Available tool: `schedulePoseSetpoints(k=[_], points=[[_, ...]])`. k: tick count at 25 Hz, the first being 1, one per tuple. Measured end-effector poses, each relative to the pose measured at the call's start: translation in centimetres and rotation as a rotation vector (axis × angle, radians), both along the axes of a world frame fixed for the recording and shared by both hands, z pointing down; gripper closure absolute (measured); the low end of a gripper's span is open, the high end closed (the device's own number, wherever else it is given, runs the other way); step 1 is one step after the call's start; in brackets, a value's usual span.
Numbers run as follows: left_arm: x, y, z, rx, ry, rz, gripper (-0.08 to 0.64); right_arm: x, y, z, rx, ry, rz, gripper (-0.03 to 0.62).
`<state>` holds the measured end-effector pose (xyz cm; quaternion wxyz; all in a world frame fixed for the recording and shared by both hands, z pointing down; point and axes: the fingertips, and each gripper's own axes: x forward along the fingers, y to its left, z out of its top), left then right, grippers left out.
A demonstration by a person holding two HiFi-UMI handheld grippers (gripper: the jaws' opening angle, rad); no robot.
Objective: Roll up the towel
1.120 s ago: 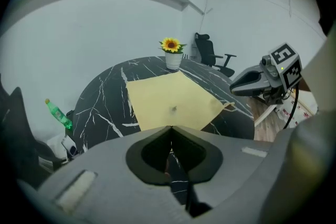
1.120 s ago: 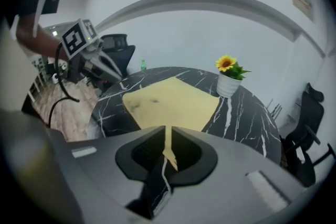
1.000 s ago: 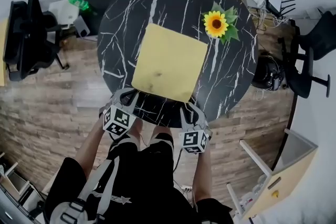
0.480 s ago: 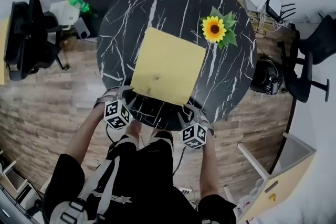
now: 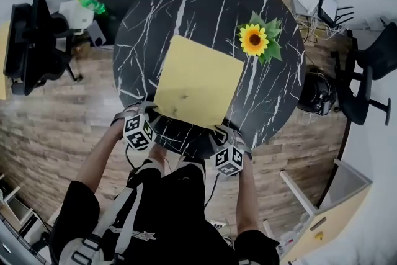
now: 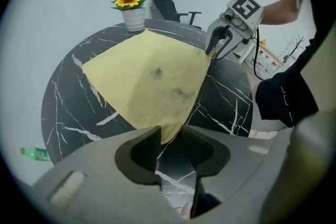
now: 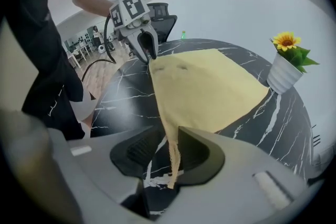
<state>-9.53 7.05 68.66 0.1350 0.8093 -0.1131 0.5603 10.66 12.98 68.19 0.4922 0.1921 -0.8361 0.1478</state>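
Note:
A yellow towel (image 5: 197,80) lies flat and unrolled on the round black marble table (image 5: 186,3). My left gripper (image 5: 147,111) is at the towel's near left corner. In the left gripper view the corner tip (image 6: 167,131) sits between the jaws of the left gripper (image 6: 170,136), which stand apart with table showing in the gap. My right gripper (image 5: 222,131) is at the near right corner. In the right gripper view the towel's edge (image 7: 172,157) runs down between the parted jaws of the right gripper (image 7: 170,139). Neither pair of pads presses the cloth.
A potted sunflower (image 5: 255,40) stands on the table just past the towel's far right corner. Office chairs stand to the left (image 5: 31,40) and right (image 5: 366,71) of the table. A green bottle (image 5: 92,3) sits at the back left. A wooden cabinet (image 5: 329,214) is at the lower right.
Both grippers have moved from the table's near edge onto the towel's two near corners and tipped further downward. The towel has not moved.

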Motion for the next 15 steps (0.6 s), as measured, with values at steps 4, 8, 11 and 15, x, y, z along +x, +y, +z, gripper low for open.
schedulePoseSetpoints(k=[4,8,11,15], points=[[0.0,0.0,-0.1,-0.004,-0.020,0.051,0.428,0.0,-0.1,0.0,0.021,0.024,-0.028,0.474],[0.1,0.2,-0.2,0.034,-0.041,0.081,0.434,-0.2,0.2,0.1,0.036,0.043,-0.035,0.493],[0.4,0.7,-0.2,0.081,-0.062,0.102,0.479,-0.3,0.5,0.2,0.057,0.058,-0.039,0.525],[0.4,1.3,-0.1,0.131,-0.070,0.104,0.529,-0.1,0.8,0.4,0.086,0.092,-0.031,0.554]])
